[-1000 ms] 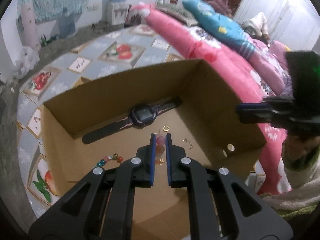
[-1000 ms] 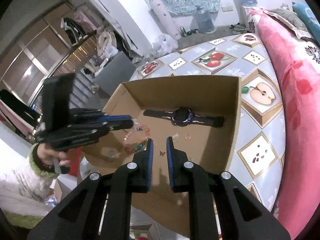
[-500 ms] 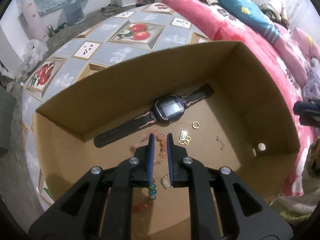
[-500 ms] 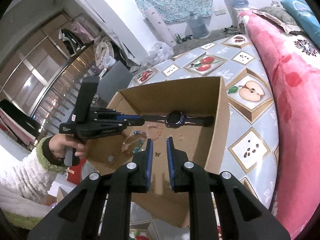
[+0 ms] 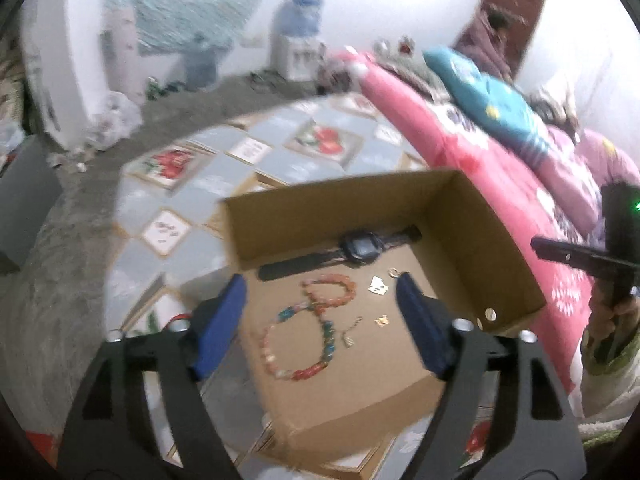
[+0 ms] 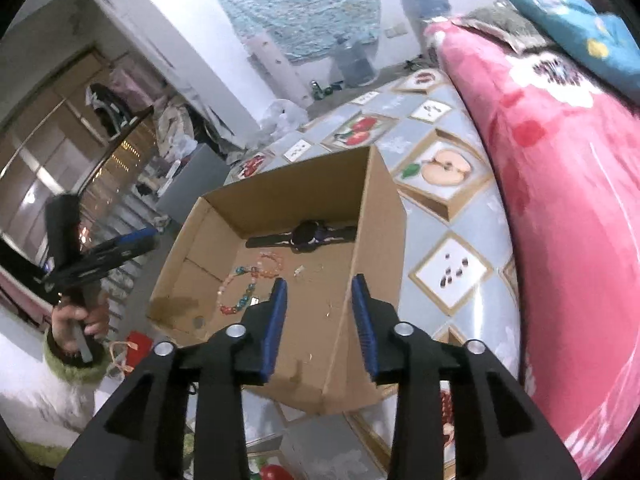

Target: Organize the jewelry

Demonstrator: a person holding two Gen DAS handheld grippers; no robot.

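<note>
Lying loose on the floor of the cardboard box [image 5: 472, 236], the bead bracelet [image 5: 308, 328] is seen twisted into a figure-eight, straight ahead of and between the left gripper [image 5: 320, 320] fingers, which are spread wide w/ nothing held. A black watch [image 5: 352, 250] is laid flat beyond the bracelet, along the far wall. Small gold bits, a ring [image 5: 394, 272] and two charms [image 5: 378, 285], are scattered just ahead of the left tongs' right finger; what each is exactly can't be told, too small.

The right gripper [image 6: 318, 312] is held above the box's near edge, also wide open and empty. From its view the bracelet [image 6: 248, 286] sits ahead and to the left of the fingers, the watch [image 6: 304, 236] further ahead.

Progress, as judged: bracelet, watch and small pcs are all inside the box, so the gathering part looks mostly done. Nothing is sorted or straightened, though; the bracelet is kinked and the small items are strewn. Tidying, if wanted, is left. No jewelry is seen outside the box, though the left view is blurred.

Surface: the box is set on a tablecloth [image 6: 448, 276] printed w/ fruit tiles. Room: a pink blanket [image 6: 560, 184] is piled to the right of the tongs, a water dispenser [image 5: 298, 46] stands at the far wall.
</note>
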